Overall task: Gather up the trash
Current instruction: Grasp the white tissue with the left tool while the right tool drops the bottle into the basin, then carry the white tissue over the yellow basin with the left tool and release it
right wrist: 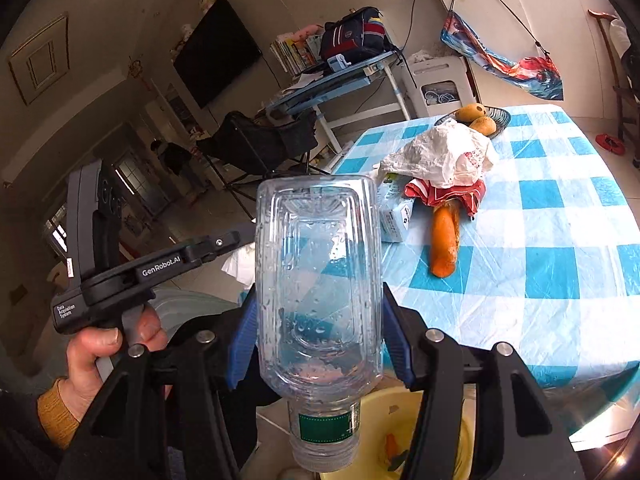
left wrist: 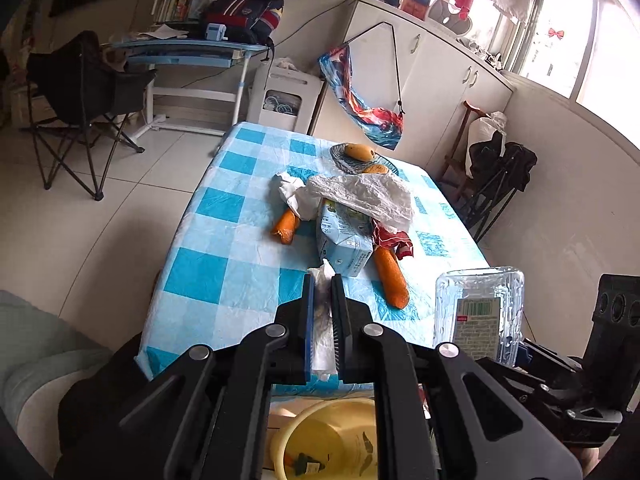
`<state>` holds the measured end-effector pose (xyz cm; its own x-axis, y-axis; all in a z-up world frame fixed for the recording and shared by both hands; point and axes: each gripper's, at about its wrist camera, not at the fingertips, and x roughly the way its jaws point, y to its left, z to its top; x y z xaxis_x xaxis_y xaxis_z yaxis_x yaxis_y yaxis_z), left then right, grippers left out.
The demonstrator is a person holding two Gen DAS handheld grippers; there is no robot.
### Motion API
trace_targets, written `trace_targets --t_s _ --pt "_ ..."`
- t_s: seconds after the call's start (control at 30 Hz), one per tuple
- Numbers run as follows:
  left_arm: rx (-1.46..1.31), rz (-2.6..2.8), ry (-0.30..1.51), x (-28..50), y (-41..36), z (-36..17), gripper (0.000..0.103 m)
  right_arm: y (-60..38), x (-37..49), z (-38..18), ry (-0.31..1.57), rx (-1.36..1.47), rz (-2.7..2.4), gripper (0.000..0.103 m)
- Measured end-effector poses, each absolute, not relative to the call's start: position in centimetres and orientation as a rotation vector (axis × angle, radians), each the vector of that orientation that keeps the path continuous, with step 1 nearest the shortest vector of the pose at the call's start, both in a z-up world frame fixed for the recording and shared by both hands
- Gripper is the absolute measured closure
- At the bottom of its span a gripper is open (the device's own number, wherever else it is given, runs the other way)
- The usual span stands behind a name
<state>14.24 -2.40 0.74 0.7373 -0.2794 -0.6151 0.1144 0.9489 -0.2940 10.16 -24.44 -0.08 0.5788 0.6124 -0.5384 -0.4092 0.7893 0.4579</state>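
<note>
A crumpled white tissue (left wrist: 322, 304) sat pinched in the left gripper (left wrist: 323, 284) above a yellow basin (left wrist: 320, 436), while the right gripper (right wrist: 320, 320), half spread, clamped a clear plastic bottle (right wrist: 318, 280) neck-down, whose label (left wrist: 476, 320) only the left camera showed, blurrily.

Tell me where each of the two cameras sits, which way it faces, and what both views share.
Left wrist: sits on the left hand-held gripper, looking down along its fingers, shut on a white tissue, across the checked table; the other gripper's body shows at right.
Right wrist: sits on the right hand-held gripper, clamped on an upside-down clear bottle, facing the table's near corner; the person's left hand shows.
Shared: the bottle, carton, carrots, crumpled plastic bag, yellow bin below.
</note>
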Motion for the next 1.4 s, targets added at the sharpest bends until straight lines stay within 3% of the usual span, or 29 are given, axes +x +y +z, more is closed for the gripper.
trace_targets --t_s 0.2,0.23,0.43,0.63,0.7,0.77,0.8,0.97,1.4 --pt "-0.238 -0.256 0.714 11.0 -3.0 0.3 0.094 -24.0 6.8 -2.6 0.862 0.243 0.512 0.047" --pt "-0.238 -0.261 0.713 10.6 -3.0 0.3 0.094 -24.2 6.4 -2.7 0.862 0.248 0.493 0.041" --pt "-0.246 -0.283 0.736 8.6 -3.5 -0.8 0.094 -26.1 4.5 -1.5 0.763 0.321 0.407 0.031" --pt "-0.159 -0.381 0.859 7.4 -7.2 -3.8 0.094 -27.3 3.6 -0.4 0.653 0.362 0.333 0.028" --pt "-0.105 -0.404 0.924 7.3 -8.4 -5.0 0.087 -27.5 3.6 -0.2 0.633 0.369 0.316 0.027" --pt "-0.083 -0.388 0.924 6.8 -8.6 -5.3 0.065 -27.8 3.5 -0.1 0.617 0.374 0.3 0.027" --pt "-0.08 -0.379 0.912 6.5 -8.5 -5.2 0.06 -27.8 3.6 -0.1 0.611 0.376 0.292 0.026" --pt "-0.12 -0.324 0.842 6.3 -6.7 -3.7 0.047 -27.8 3.9 -0.2 0.614 0.373 0.28 0.024" --pt "-0.196 -0.245 0.823 6.8 -3.9 -3.9 0.046 -26.7 3.9 -0.6 0.634 0.318 0.292 0.024"
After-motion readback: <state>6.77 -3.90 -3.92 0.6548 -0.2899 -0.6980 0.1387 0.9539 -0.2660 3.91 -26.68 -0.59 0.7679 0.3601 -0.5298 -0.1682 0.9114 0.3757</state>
